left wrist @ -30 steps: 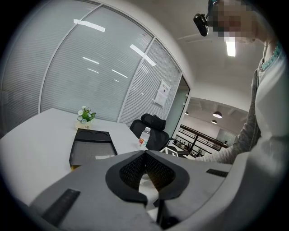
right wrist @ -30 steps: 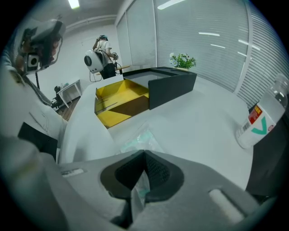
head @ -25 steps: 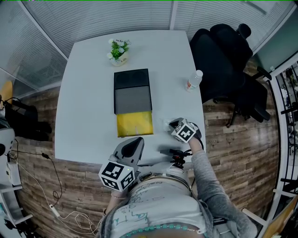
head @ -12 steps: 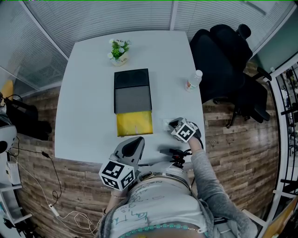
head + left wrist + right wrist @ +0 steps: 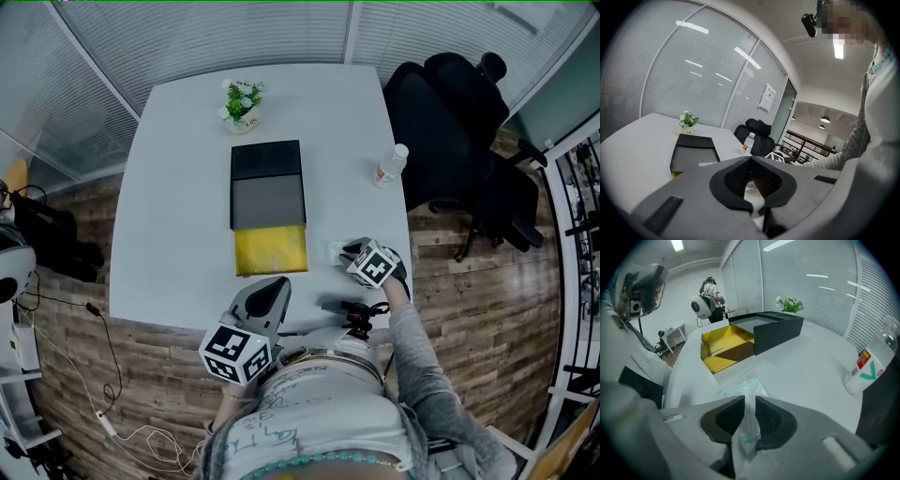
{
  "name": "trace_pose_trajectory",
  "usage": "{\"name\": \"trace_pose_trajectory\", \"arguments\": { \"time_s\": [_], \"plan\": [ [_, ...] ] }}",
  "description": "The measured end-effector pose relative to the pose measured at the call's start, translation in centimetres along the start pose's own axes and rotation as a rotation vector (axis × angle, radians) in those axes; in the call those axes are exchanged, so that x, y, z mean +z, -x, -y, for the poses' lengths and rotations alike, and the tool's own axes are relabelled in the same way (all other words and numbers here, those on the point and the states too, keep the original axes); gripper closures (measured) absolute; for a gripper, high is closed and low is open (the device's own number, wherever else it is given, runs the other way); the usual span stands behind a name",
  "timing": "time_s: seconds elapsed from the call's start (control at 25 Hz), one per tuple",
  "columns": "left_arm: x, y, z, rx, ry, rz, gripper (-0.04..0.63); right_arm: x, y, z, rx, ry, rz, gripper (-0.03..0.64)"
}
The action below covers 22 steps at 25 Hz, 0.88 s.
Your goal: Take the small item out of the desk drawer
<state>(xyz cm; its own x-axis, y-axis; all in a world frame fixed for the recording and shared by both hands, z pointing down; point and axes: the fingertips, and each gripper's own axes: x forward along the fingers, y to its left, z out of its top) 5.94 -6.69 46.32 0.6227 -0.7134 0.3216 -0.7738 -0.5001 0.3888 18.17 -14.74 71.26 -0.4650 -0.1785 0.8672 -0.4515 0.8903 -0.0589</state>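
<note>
Right gripper (image 5: 750, 401) just opening, clear packet (image 5: 743, 389) apparently loose between jaws; left gripper (image 5: 751, 160) closed, empty; bottle label (image 5: 864, 364) illegible.

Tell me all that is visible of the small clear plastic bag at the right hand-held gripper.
The small bag is thin, clear, crinkled plastic with something pale green inside; what that is cannot be told. Its far part lies flat on the white table, apart from the open yellow drawer. Its near end rises between the jaws of the right hand-held gripper. Those jaws have just been opening, and a gap shows beside the bag, so the pads do not seem to press it.
</note>
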Motion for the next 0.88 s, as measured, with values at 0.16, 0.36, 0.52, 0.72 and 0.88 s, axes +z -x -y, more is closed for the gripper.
{"name": "trace_pose_trajectory", "arguments": {
  "time_s": [0.16, 0.36, 0.52, 0.72, 0.88],
  "plan": [
    [0.1, -0.1, -0.1, -0.004, 0.007, 0.000, 0.597, 0.8, 1.2, 0.1, 0.009, -0.001, 0.023, 0.514],
    [0.2, -0.3, -0.1, -0.011, 0.005, 0.003, 0.597, 0.7, 2.2, 0.1, 0.000, 0.032, 0.016, 0.474],
    [0.0, -0.4, -0.1, -0.014, 0.002, -0.002, 0.597, 0.6, 2.1, -0.3, 0.007, 0.054, 0.011, 0.465],
    [0.0, 0.0, -0.2, -0.012, 0.004, 0.000, 0.597, 0.2, 2.1, -0.6, 0.007, 0.061, -0.015, 0.457],
    [-0.1, 0.1, -0.2, -0.010, 0.006, 0.000, 0.597, 0.3, 2.3, -0.8, 0.008, 0.055, -0.020, 0.457]
  ]
}}
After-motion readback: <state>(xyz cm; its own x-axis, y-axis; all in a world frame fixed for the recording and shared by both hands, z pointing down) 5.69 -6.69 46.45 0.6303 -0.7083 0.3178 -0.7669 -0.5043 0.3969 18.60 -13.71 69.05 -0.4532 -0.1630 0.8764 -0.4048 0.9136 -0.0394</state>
